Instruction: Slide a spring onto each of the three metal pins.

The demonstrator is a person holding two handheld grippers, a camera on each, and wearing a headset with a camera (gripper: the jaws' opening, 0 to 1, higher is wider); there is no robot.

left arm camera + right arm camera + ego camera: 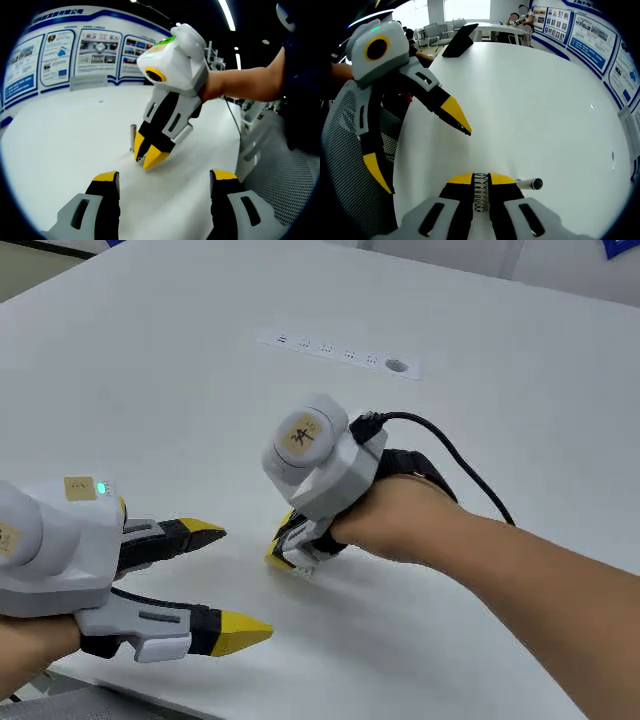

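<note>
The right gripper [481, 180] pinches a spring [480, 192], tips down at the table [200, 400]; the pin [133, 134] stands up just beside them on the far side, and the left gripper [165, 176] hangs wide open to the left.

A small coiled wire spring [480, 192] sits pinched between the yellow-tipped jaws of the right gripper [480, 177], just beside a short silver pin [133, 136] standing upright on the white tabletop [60, 145].

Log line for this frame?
right gripper: shut on small coiled metal spring | upright grey metal pin: beside it | left gripper: open
</note>
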